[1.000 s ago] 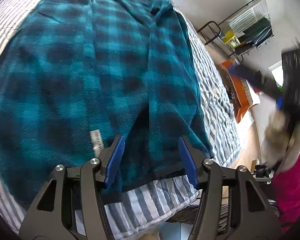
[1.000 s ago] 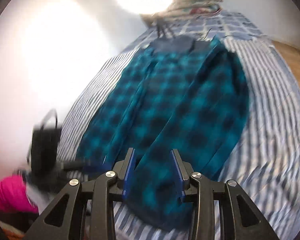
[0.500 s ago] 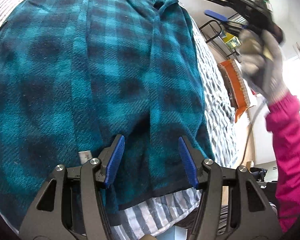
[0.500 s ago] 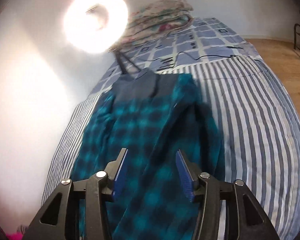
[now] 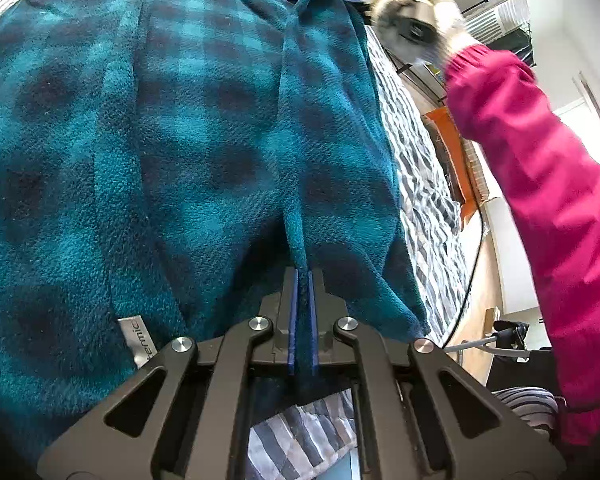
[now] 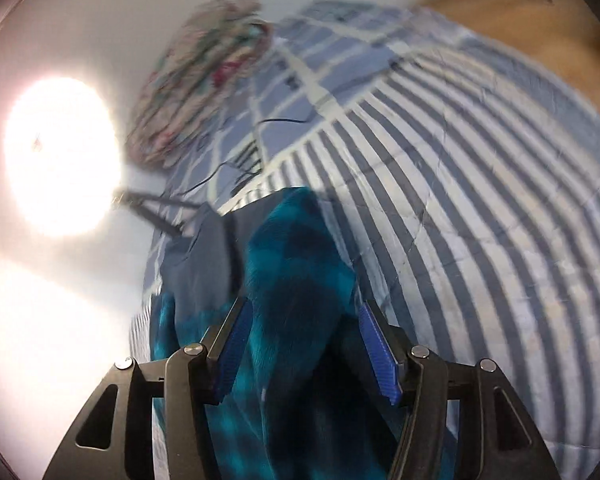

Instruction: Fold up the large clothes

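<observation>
A teal and black plaid fleece garment lies spread on a bed with a grey-and-white striped cover. My left gripper is shut on a fold of the fleece near its lower hem, beside a white label. In the right wrist view my right gripper is open, its blue pads on either side of the garment's far end, near a dark grey collar part. The person's gloved hand and pink sleeve show in the left wrist view.
A bright ring light stands at the bed's far left. Folded floral bedding lies at the head of the bed on a blue checked sheet. A black wire rack and an orange item stand beyond the bed's right edge.
My left gripper has shut on a fold of the fleece. My right gripper has moved forward along the garment to its far end and stays open.
</observation>
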`<move>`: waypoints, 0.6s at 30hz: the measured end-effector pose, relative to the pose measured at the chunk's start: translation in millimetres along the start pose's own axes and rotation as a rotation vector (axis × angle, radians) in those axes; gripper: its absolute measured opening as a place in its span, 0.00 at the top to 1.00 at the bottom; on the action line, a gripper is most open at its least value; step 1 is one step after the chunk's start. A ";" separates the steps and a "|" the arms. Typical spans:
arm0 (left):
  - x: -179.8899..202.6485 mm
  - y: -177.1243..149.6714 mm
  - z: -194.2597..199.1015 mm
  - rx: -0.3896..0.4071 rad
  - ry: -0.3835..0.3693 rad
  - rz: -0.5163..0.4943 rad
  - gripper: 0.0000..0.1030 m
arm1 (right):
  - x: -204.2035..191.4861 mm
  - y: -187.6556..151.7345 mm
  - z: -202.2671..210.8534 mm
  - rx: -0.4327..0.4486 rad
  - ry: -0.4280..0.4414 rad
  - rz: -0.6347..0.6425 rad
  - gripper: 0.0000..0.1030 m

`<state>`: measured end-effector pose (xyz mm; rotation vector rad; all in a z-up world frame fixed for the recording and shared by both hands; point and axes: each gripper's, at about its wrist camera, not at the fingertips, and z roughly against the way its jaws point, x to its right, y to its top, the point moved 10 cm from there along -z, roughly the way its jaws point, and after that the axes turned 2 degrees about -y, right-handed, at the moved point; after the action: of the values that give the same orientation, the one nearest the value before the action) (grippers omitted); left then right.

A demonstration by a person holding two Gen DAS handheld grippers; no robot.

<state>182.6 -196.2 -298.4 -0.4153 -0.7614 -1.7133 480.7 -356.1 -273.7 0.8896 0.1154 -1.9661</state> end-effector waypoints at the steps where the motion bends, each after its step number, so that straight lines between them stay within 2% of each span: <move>1: 0.0 -1.1 3.3 0.002 -0.003 -0.001 0.98 | 0.7 2.6 -8.7 -0.012 0.035 -0.043 0.44; 4: 0.1 -2.1 8.2 0.007 -0.004 -0.001 0.98 | -5.4 7.9 -25.3 -0.037 0.148 -0.139 0.48; 5: 0.4 -2.7 9.4 0.008 -0.006 -0.002 0.98 | -9.3 9.3 -29.7 -0.042 0.170 -0.150 0.57; 7: 0.7 -3.7 11.4 0.010 0.000 -0.013 0.98 | -16.0 10.8 -37.1 -0.049 0.142 -0.118 0.69; 9: 2.2 -4.7 11.8 0.010 0.000 -0.020 0.98 | -27.9 11.4 -42.0 -0.053 0.098 -0.032 0.82; 10: 3.5 -6.2 11.8 0.008 -0.001 -0.022 0.98 | -36.2 10.1 -41.1 -0.049 0.057 0.033 0.89; 11: 5.3 -7.4 11.8 0.007 -0.002 -0.023 0.98 | -46.4 9.0 -39.0 -0.033 -0.044 0.157 0.94; 14: 9.2 -9.5 8.4 0.001 -0.007 -0.026 0.98 | -72.6 3.2 -32.5 0.028 -0.388 0.563 0.97; 16: 9.1 -9.9 7.2 0.001 -0.007 -0.023 0.98 | -92.9 -3.6 -33.7 0.059 -0.512 0.753 0.98; 18: 8.7 -10.8 5.4 -0.004 -0.011 -0.015 0.98 | -108.7 -10.5 -35.4 0.097 -0.577 0.862 0.98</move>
<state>169.3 -197.4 -291.9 -0.4232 -0.7706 -1.7280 523.3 -257.1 -234.2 0.2966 -0.6056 -1.3282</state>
